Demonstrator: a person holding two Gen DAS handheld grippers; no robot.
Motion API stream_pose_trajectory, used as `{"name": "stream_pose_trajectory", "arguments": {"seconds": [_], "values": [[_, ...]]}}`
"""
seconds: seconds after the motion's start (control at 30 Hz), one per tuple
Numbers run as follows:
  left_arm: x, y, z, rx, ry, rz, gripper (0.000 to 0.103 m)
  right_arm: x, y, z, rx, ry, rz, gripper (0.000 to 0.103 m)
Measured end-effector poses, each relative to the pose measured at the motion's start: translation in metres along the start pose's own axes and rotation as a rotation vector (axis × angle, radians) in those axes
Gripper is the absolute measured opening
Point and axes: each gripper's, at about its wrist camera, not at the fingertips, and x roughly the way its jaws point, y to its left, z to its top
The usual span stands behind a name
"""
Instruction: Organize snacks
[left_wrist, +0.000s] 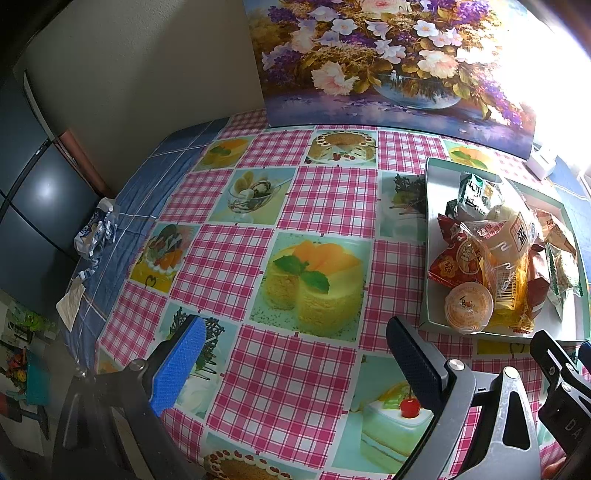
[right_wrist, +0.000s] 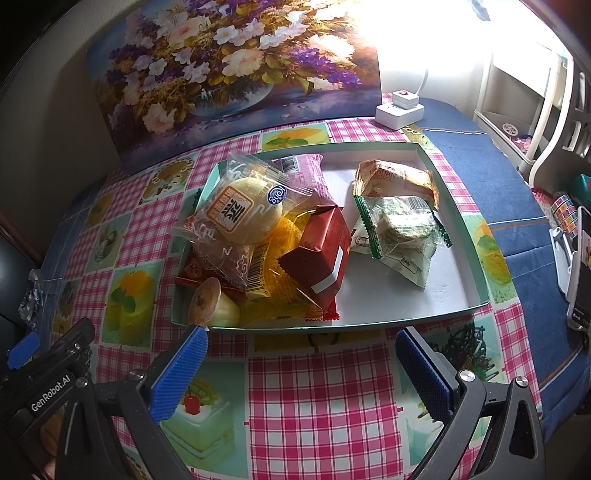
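Both grippers hover over the checked worktop (right_wrist: 317, 398), nothing in either. The right gripper (right_wrist: 301, 373) is spread wide, facing the tray (right_wrist: 476, 236) at its twelve o'clock. The snacks (right_wrist: 258, 236) sit heaped in the tray's left half, a green packet (right_wrist: 402, 229) and a tan one (right_wrist: 397, 179) lying apart. The left gripper (left_wrist: 295, 365) is spread too, the tray (left_wrist: 430, 192) at its two o'clock.

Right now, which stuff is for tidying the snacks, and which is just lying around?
For the job:
tray
round bun packet
red packet
green packet
jelly cup

Just lying around:
flower painting
white power strip
crumpled wrapper
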Motion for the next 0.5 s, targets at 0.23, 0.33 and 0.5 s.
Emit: {"name": "stream_pose_trajectory", "arguments": {"seconds": [0.23,0.33,0.5], "values": [[-0.0002,0.0004,0.0001,0.0,-0.002,-0.001,0.098,-0.0001,-0.0002,-0.0004,-0.001,0.001,0.001,0.103],[-0.0004,0.0003,-0.0013,-0.003,-0.012,-0.003,0.098,-0.0003,0.0001,0.0002,0.001,0.001,0.0,0.103],[-0.0001,0.0006,-0.0012,-0.001,-0.015,-0.005,0.098,-0.0003,-0.0002,0.0004,0.001,0.002,0.001,0.103]]}}
